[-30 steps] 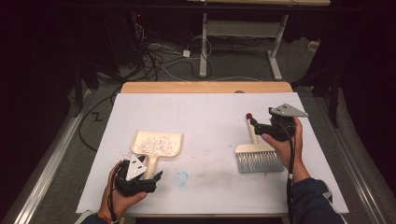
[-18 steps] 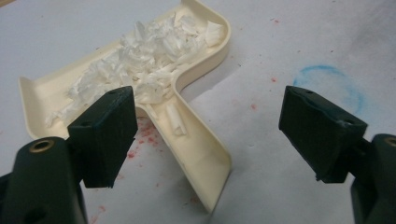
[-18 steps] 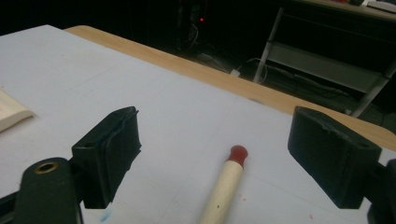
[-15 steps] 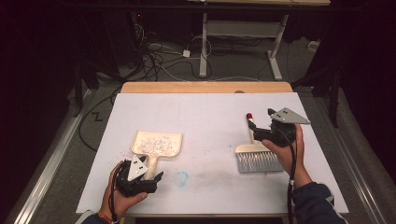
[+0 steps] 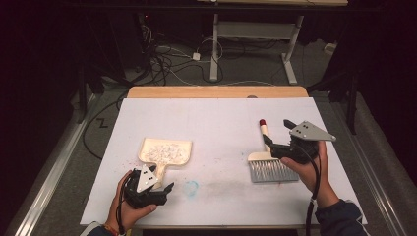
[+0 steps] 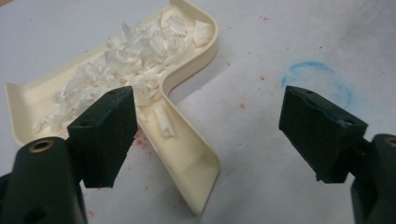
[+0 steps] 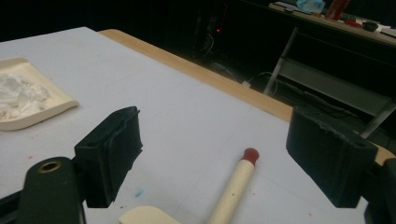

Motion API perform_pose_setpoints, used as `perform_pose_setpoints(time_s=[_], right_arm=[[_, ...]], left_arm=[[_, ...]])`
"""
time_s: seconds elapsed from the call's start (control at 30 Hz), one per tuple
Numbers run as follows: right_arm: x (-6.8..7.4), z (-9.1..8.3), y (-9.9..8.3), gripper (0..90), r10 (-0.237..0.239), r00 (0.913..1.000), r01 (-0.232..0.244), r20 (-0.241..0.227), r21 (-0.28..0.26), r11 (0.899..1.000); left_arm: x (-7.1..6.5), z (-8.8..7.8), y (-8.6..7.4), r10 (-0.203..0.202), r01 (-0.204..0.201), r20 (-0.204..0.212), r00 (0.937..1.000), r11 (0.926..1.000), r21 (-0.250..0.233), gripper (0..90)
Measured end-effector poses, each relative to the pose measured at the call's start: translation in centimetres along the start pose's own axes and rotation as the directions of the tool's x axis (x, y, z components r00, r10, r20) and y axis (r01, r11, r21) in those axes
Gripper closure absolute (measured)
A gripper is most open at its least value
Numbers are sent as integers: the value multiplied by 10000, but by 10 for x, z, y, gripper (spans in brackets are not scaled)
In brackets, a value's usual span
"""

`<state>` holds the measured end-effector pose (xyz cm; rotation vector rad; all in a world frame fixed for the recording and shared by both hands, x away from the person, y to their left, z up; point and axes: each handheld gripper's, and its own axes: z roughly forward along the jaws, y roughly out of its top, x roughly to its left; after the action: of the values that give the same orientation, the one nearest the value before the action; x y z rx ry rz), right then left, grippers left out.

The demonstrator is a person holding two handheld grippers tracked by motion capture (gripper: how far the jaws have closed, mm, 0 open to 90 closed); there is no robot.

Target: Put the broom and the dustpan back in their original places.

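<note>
Both tools hang wide, nothing gripped in either. On the right, the brush [image 5: 268, 160] lies flat on the counter [image 5: 221, 123], bristles toward the person, handle running away from them to its red tip [image 7: 251, 154]. The right tool [image 5: 290, 145] sits just beside that handle, on its outer side, and in the right gripper view the handle rises between the two spread jaws, pointing the same way the tool looks. So the long axis runs along the tool's line of sight, not across it; the jaws stand either side and look ready to close on it.

Over on the left, the dustpan [image 5: 164, 152] holds a heap of white scraps [image 6: 126, 51], its mouth away from the person, its handle [image 6: 187, 158] pointing back at the left tool [image 5: 147, 189]. In the left gripper view the handle passes by the left-hand jaw, off-centre in the gap. Each hand is nearest its own thing; brush and dustpan lie well apart.
</note>
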<state>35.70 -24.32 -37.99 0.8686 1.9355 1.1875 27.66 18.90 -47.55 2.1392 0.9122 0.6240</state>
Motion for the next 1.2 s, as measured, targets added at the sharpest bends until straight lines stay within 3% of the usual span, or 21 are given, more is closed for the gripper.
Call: perform_pose_setpoints(time_s=[0.3, 0.63, 0.7, 0.77, 1.2], right_arm=[[5, -21, 0, 209, -217, 9997, 222, 120, -468, 9987], [6, -39, -6, 206, -356, 9994, 357, 21, -432, 9984], [7, -42, -8, 206, -455, 9987, 464, 227, -383, 9982], [6, -44, -11, 206, -454, 9989, 457, 76, -409, 9981], [5, -61, -38, 208, -561, 9981, 563, 271, -89, 9984]], left_arm=[[-1, 0, 0, 158, -158, 114, 9998, 9999, 18, 186], [-2, 2, 1, 227, -229, 132, 9997, 9997, 123, 185], [-2, 2, 1, 255, -258, 127, 9996, 9995, 186, 185], [-3, 3, 1, 236, -238, 117, 9997, 9996, 164, 185], [-5, 2, 2, 301, -302, 93, 9995, 9995, 95, 185]])
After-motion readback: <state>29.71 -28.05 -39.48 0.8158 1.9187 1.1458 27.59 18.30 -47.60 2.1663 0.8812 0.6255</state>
